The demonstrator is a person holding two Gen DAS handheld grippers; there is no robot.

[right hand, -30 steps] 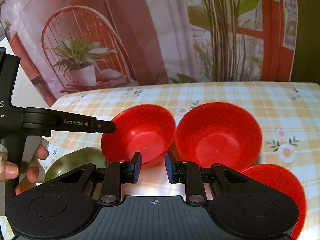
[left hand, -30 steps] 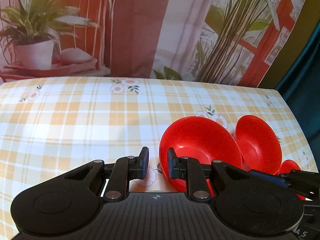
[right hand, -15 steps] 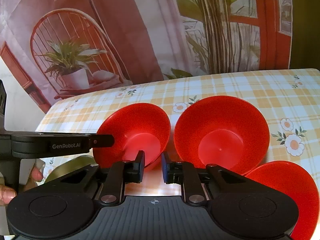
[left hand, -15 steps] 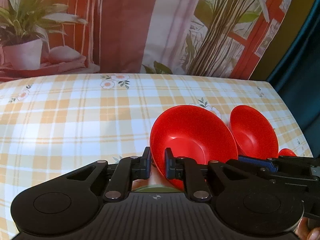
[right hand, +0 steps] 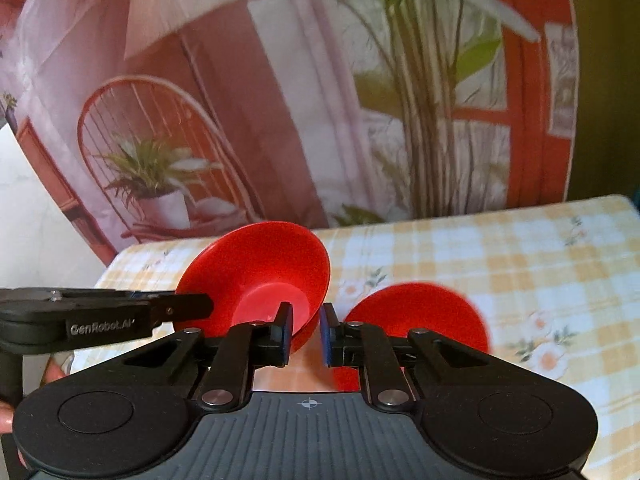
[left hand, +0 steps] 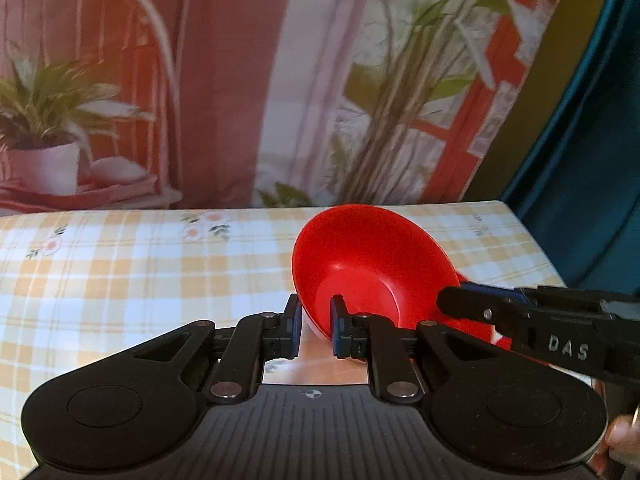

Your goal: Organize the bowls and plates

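Both tongs are on one dish here. The left gripper (left hand: 314,328) is clenched on the near rim of a red bowl (left hand: 372,264), one pad inside the wall and one outside. The right gripper (right hand: 305,334) is pinched onto the opposite edge of that same bowl, with the rim caught between its pads. The bowl is tipped with its mouth facing the left hand's camera, and it looks to be held up off the checked tablecloth (left hand: 140,280) rather than resting on it, though its underside is hidden from me. A second red bowl (right hand: 416,312) sits on the cloth just to the right of the right gripper, blurred but clearly upright and free. There is a sliver of more red behind the right tongs in the left view, and I cannot tell which bowl that belongs to. To my eye this is the carrying step: one bowl is picked up two-handed and is on its way to be nested with its mates. The next move calls for levelling it, bringing it squarely above the waiting bowl, and lowering it in so the walls seat. Both grips should let go only once it sits snug, since a thin plastic rim held at two points could twist or slip.
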